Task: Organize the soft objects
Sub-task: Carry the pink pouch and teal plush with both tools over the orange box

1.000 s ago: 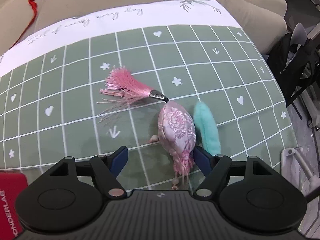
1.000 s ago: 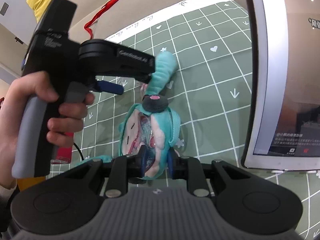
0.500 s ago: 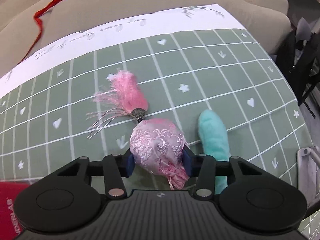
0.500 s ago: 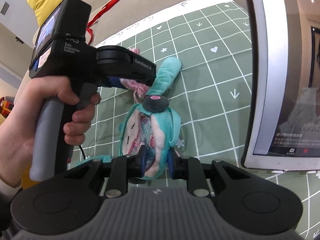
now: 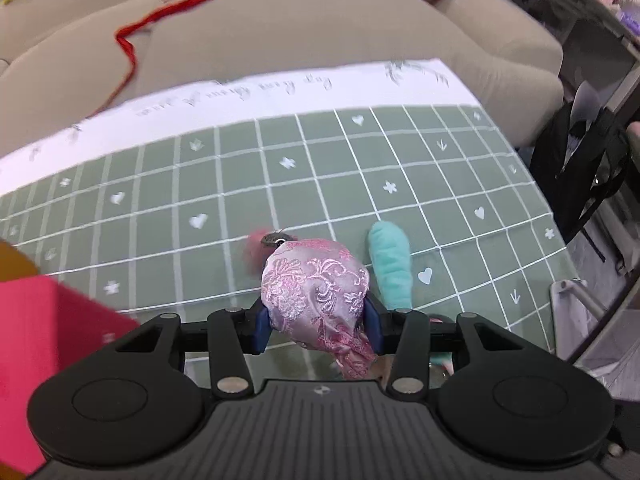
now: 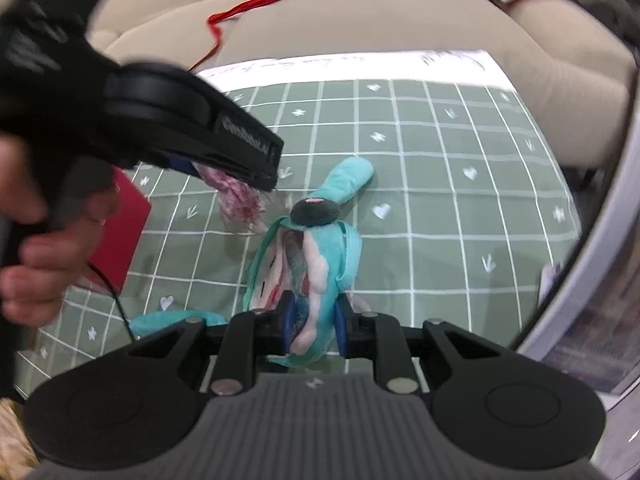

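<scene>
Left gripper [image 5: 316,320] clenches the pink sachet [image 5: 316,292] at lower centre, lifted off the mat [image 5: 400,152] – likely for carrying. Right gripper [image 6: 314,326] pinches the teal doll [image 6: 308,264], frame centre – probably for moving too.

You're over a bench draped in a green grid-patterned cloth [image 5: 400,168] with a white border. A teal plush toy [image 6: 316,256] lies on it at centre; a red box [image 6: 120,228] sits at nine o'clock.
</scene>
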`<state>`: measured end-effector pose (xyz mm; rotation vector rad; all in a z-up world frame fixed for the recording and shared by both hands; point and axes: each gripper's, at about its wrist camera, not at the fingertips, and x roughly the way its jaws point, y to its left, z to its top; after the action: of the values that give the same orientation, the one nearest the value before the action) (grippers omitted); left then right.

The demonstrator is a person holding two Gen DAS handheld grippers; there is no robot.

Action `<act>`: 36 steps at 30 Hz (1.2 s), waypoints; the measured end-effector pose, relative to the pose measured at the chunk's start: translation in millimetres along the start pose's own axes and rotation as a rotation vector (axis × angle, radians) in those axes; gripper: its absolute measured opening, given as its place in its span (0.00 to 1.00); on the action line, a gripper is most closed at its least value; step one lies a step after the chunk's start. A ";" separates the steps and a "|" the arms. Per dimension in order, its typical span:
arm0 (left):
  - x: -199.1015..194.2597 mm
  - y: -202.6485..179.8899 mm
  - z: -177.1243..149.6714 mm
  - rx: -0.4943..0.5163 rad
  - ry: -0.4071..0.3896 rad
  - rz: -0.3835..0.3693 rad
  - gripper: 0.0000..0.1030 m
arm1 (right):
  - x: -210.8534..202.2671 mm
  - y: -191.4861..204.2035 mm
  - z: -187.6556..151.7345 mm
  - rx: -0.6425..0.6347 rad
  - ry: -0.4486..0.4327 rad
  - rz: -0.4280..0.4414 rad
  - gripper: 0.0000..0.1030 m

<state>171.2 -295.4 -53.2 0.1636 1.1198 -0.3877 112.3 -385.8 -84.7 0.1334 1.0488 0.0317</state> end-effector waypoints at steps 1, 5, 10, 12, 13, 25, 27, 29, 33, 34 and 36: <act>-7.9 4.4 -1.5 -0.001 -0.014 0.002 0.50 | 0.6 6.4 0.8 -0.023 0.001 -0.017 0.18; -39.3 33.1 -15.4 -0.049 -0.063 -0.008 0.50 | 1.9 22.5 3.9 -0.072 0.002 -0.019 0.18; -69.1 70.4 -46.5 -0.116 -0.074 -0.064 0.50 | 8.0 29.5 10.0 -0.050 0.004 0.019 0.18; -78.8 80.5 -56.8 -0.121 -0.089 -0.069 0.50 | 10.5 35.8 13.6 -0.057 0.000 0.020 0.18; -83.1 84.3 -61.6 -0.120 -0.096 -0.067 0.50 | 11.5 39.1 15.5 -0.061 -0.003 0.025 0.19; -110.2 117.9 -89.5 -0.163 -0.132 -0.120 0.50 | 51.9 65.2 38.4 0.010 0.074 0.086 0.23; -113.5 122.0 -89.5 -0.173 -0.135 -0.133 0.50 | 53.3 67.2 40.5 0.027 0.072 0.070 0.20; -116.6 126.6 -89.3 -0.194 -0.142 -0.131 0.50 | 49.1 70.8 39.7 0.030 0.058 0.029 0.19; -120.2 131.0 -88.9 -0.201 -0.150 -0.124 0.50 | 43.3 79.4 39.0 0.014 0.056 0.000 0.19; -120.2 131.8 -88.4 -0.200 -0.150 -0.117 0.50 | 42.3 81.1 39.1 0.009 0.053 -0.005 0.19; -119.5 133.6 -87.9 -0.200 -0.139 -0.110 0.50 | 43.6 83.4 38.4 0.013 0.044 -0.018 0.19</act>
<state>103.1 -117.9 7.5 -0.1000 1.0260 -0.3764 170.4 -302.8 -93.0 0.1353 1.0942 0.0111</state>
